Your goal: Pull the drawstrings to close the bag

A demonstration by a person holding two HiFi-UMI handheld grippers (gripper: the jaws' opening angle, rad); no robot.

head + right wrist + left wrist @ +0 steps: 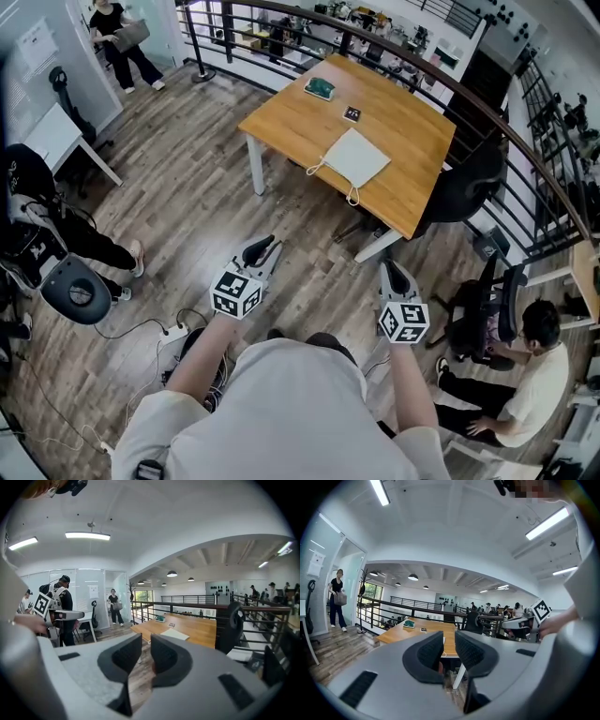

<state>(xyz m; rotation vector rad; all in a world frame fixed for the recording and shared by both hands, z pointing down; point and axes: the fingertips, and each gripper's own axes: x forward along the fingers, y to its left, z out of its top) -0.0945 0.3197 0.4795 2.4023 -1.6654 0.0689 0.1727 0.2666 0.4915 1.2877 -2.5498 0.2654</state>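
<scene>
A flat white drawstring bag lies on the wooden table ahead, with its cord loops trailing toward the near table edge. Both grippers hang over the floor, well short of the table. My left gripper is open with nothing between its jaws; in its own view the table shows through the gap. My right gripper is open and empty too. In the right gripper view the bag lies beyond the jaws on the table top.
A green object and a small black card sit at the table's far side. A black office chair stands at its right. A power strip and cables lie on the floor to my left. A person sits at right.
</scene>
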